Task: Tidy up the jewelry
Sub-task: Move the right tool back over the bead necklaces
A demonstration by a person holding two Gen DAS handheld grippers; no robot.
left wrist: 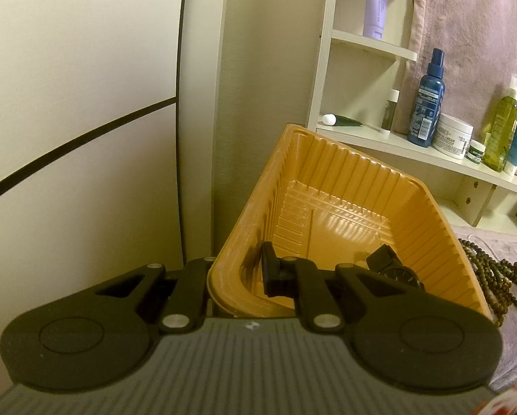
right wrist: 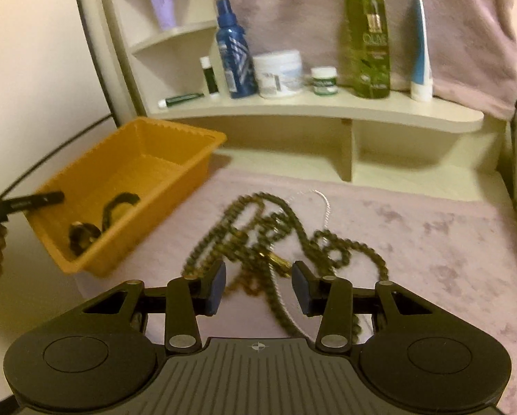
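Left gripper (left wrist: 237, 273) clamped on the near wall of the orange tray (right wrist: 175, 148), black watch (right wrist: 85, 233) lying inside. Right gripper (right wrist: 258, 288) hovering, jaws released, over the tangled bead necklace (right wrist: 279, 231) on the pink cloth (right wrist: 431, 235).

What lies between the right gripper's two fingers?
In the right wrist view, the open right gripper hovers over the brown bead necklace; its strands and a gold clasp on the pink cloth fill the gap.

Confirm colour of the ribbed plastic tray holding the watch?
Orange ribbed plastic tray, a plain yellow-orange with no pattern; clearest in the right wrist view.
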